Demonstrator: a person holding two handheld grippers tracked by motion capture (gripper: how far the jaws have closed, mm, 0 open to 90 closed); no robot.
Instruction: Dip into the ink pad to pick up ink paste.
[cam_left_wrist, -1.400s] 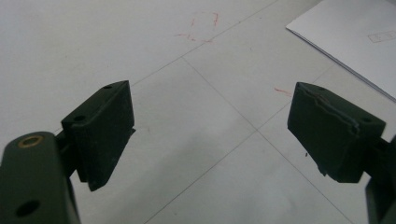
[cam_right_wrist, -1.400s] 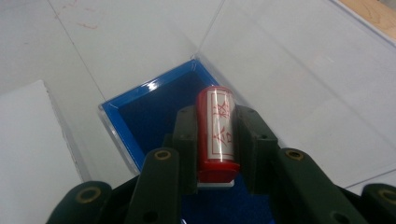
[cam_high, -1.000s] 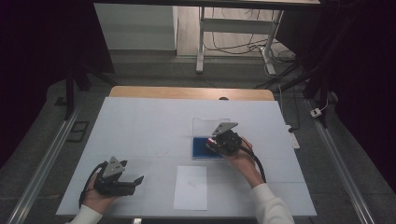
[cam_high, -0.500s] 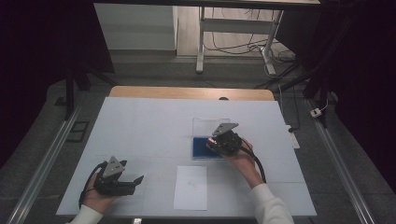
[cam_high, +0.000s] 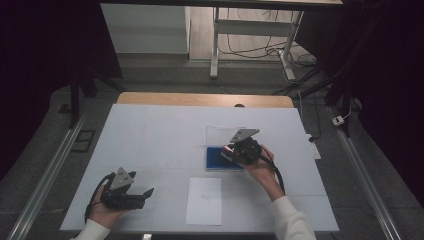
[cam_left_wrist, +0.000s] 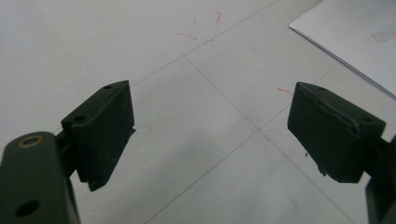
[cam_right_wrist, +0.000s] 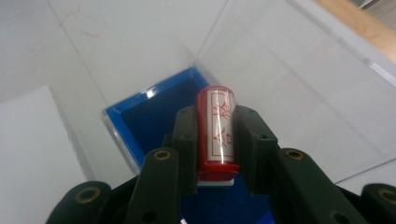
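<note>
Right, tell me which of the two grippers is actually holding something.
The right gripper, over the blue ink pad: its jaws clamp a red stamp. The left gripper is open over bare table, nothing between its jaws.

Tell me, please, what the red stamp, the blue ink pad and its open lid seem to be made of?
The red stamp held in the right hand-held gripper looks like glossy plastic or lacquer: light glints along its barrel. The blue ink pad looks like matt felt or foam, dark and without shine, in a brighter blue rim. The open lid is probably clear plastic, since the table shows through it.
</note>
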